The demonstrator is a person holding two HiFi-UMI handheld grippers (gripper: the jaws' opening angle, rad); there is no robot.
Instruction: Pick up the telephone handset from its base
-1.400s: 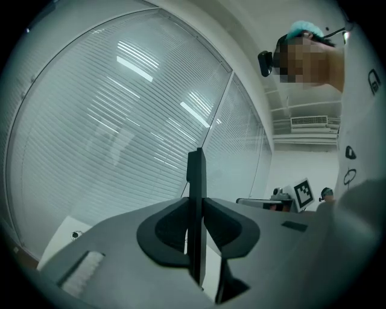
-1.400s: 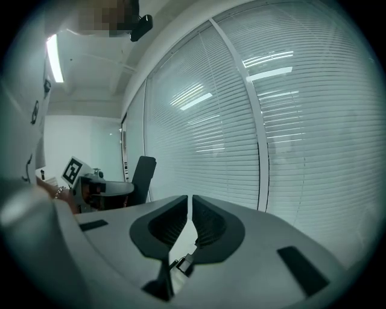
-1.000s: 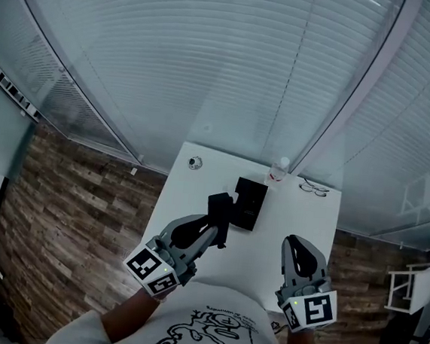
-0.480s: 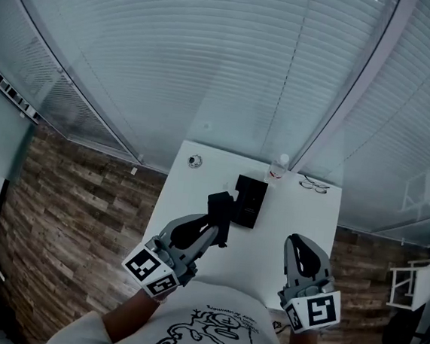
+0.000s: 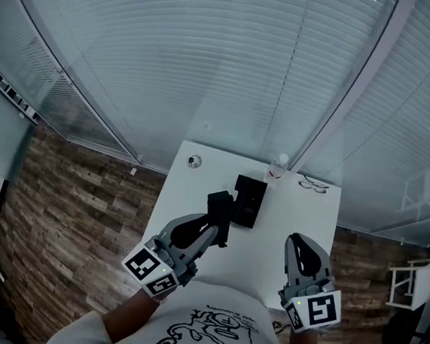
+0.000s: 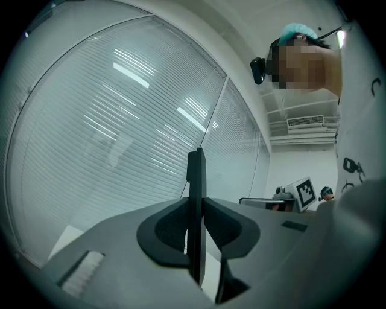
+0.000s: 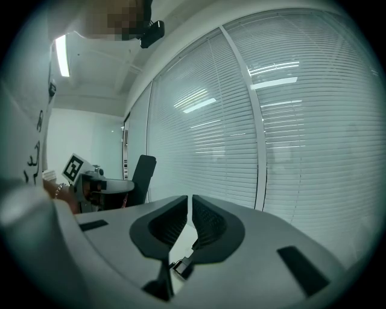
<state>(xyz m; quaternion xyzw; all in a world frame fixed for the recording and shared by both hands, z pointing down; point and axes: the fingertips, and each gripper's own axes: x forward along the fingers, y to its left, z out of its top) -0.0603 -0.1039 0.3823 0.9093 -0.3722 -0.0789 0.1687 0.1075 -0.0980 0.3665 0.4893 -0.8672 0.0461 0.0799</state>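
The black telephone handset (image 5: 219, 209) is lifted off its black base (image 5: 249, 202), which lies on the white table (image 5: 302, 214). My left gripper (image 5: 215, 228) is shut on the handset, just left of the base. In the left gripper view the handset (image 6: 195, 175) stands edge-on and upright between the pads, which press it from both sides around my left gripper (image 6: 195, 226). My right gripper (image 5: 297, 242) hovers over the table's near right part, apart from the phone. Its jaws stand together with nothing between them, seen around my right gripper (image 7: 189, 211).
A small clear bottle (image 5: 279, 168) stands at the table's far edge, with a pair of glasses (image 5: 313, 187) to its right. A small round object (image 5: 195, 162) lies at the far left corner. Window blinds (image 5: 233, 63) rise behind the table. Wood flooring lies on both sides.
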